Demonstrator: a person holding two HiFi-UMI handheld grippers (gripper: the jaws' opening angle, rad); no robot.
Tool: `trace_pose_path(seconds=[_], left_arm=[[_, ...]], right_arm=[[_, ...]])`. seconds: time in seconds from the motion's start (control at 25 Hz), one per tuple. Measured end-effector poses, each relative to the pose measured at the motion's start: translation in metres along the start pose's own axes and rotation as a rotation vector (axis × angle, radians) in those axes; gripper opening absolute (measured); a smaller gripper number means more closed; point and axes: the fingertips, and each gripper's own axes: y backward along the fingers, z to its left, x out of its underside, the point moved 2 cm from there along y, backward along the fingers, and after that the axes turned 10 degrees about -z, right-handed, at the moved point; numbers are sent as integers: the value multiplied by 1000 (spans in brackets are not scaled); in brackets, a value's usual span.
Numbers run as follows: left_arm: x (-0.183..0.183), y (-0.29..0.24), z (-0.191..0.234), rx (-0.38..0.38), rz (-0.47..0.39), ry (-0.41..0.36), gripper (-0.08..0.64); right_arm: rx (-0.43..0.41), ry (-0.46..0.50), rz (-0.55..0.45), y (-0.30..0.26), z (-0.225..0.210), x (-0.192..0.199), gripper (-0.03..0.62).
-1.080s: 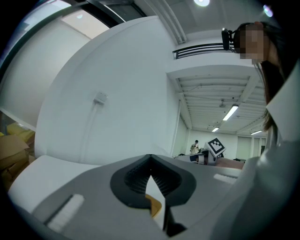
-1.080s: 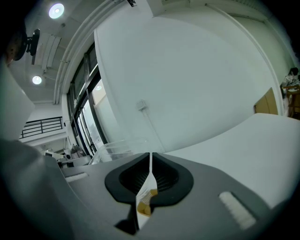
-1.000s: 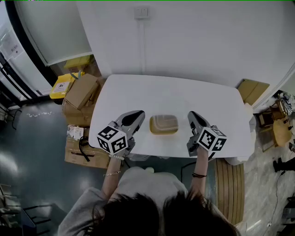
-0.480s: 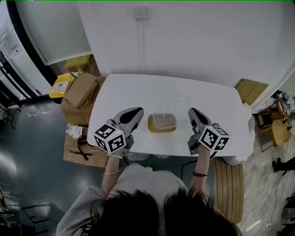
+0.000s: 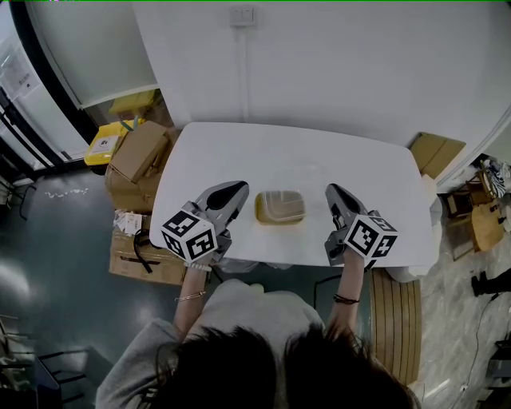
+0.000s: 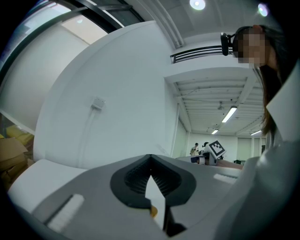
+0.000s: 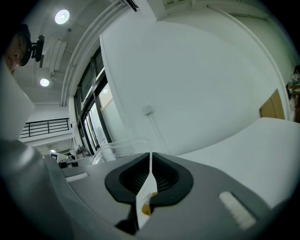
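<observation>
Clear plastic tub point(image 5: 280, 207), amber-yellow in the bottom, sits on the white table point(image 5: 239, 152) toward the person's edge. It lies between the two hand-held grippers and touches neither. Left gripper point(image 5: 239, 187) is just beside the tub's left side, nose pointing away from the person and a little inward. In the left gripper view its jaws are drawn together, tips meeting. Right gripper point(image 5: 330, 190) is just beside the tub's right side, and its jaws are likewise closed tip to tip. Low in each slit shows a narrow white wedge with an orange-brown fleck (cannot tell what it is). The right gripper view catches the tub's transparent rim just left of its jaws. Both gripper views tilt up at the white wall point(image 5: 359, 64) and ceiling lights point(image 7: 62, 17). Cardboard boxes point(image 5: 137, 156) are stacked on the dark floor point(image 5: 48, 264) off the table's left end. A wall socket point(image 5: 241, 15) sits high on the wall beyond the table.
</observation>
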Motion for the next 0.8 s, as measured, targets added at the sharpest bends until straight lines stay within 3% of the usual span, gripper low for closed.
trace_pose_path(seconds=[0.8], left_arm=[[9, 1, -1, -15, 12, 12, -6]], right_arm=[[-1, -22, 9, 4, -7, 4, 29]])
